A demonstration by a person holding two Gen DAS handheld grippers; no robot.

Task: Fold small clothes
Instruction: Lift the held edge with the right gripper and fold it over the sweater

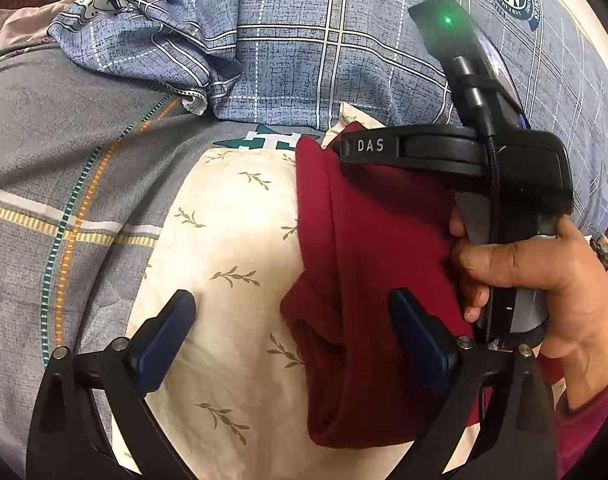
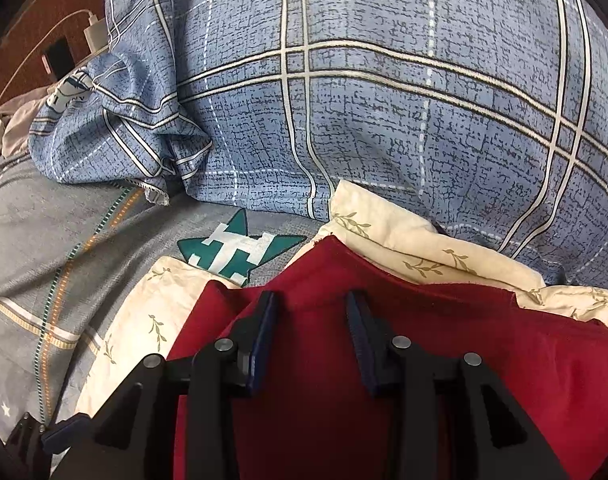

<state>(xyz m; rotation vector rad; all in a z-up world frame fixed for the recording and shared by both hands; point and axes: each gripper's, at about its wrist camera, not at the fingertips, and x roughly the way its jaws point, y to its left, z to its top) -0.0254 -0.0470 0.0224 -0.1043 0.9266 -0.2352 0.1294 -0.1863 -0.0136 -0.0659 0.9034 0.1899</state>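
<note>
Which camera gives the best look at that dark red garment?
The left wrist view: the red garment shows nearly whole there, folded on the cream leaf-print cloth. The right wrist view shows only its upper edge, with the tool covering the rest.

A blue plaid quilt (image 2: 384, 100) lies bunched behind a grey bedsheet (image 1: 63, 160).

Bed (image 2: 31, 240) spread with grey striped sheet, teal star badge (image 2: 239, 250) printed on it. Blue checked quilt (image 2: 384, 100) bunched behind. Dark red-brown wood (image 2: 43, 4) beyond, with white charger (image 2: 93, 32) plugged.
</note>
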